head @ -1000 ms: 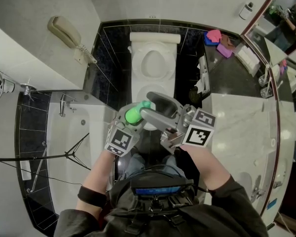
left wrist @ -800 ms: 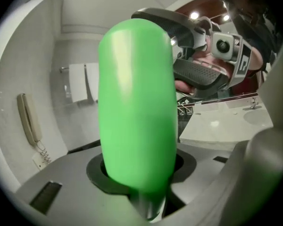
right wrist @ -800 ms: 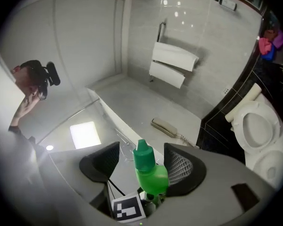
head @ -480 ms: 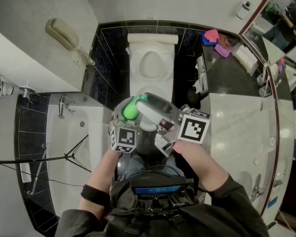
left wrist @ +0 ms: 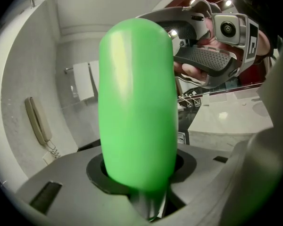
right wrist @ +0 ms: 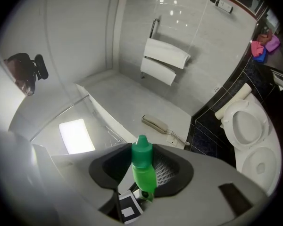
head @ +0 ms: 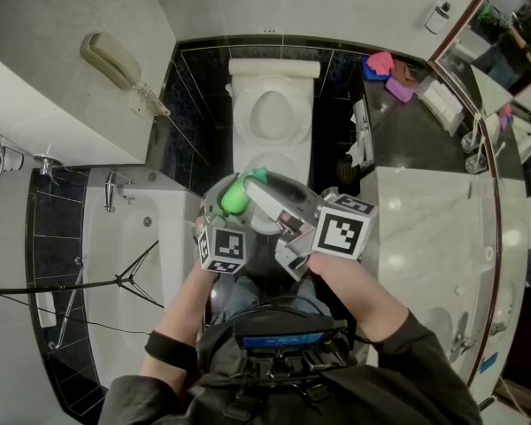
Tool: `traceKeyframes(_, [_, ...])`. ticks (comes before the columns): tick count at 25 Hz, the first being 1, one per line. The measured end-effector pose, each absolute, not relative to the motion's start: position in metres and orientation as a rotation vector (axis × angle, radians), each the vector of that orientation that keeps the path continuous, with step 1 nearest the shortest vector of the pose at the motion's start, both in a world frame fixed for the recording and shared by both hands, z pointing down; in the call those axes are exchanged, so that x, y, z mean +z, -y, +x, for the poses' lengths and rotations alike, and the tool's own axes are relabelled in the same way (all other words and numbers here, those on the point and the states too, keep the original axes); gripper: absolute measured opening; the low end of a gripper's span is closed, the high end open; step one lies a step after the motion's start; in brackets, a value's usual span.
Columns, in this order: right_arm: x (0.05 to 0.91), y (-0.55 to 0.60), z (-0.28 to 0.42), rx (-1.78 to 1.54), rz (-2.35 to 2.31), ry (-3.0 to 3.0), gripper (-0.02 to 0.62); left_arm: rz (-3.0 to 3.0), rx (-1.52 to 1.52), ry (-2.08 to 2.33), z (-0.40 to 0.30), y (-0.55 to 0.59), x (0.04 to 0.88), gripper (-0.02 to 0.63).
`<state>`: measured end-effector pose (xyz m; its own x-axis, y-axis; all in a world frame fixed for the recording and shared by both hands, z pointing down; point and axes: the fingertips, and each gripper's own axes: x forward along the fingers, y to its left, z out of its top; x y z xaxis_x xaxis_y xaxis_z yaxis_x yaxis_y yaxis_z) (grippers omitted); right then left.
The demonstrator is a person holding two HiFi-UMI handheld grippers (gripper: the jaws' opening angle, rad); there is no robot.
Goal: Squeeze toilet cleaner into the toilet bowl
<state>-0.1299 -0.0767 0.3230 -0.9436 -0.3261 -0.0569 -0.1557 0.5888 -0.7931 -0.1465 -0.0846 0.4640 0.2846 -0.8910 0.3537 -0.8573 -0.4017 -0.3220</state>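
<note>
Toilet (head: 273, 118) front edge hidden; green bottle (head: 235, 198) base buried in L tool (head: 219, 214).

The toilet bowl (head: 274, 159) was open on top, so there was room to reach down into it. The green bottle (head: 235, 198) hung at its near edge. Thin strips of black tiles (head: 190, 113) ran down both sides. The bathtub (head: 124, 237) closed in the left, the desk (head: 425, 220) the right. A phone (head: 115, 65) stuck out from the left wall.
</note>
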Motion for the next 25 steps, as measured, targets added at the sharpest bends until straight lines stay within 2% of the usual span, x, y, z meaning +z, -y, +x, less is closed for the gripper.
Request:
traceKeyframes(17, [0.299,0.079,-0.108,-0.913,-0.171,-2.692,0.147,-3.09,-0.58,-0.971,-0.098,0.029,0.446,0.192])
traceKeyframes(25, [0.313,0.088,-0.092,-0.901,-0.242,-2.707,0.147,-3.068,-0.602,-1.012,-0.102,0.029,0.447,0.193])
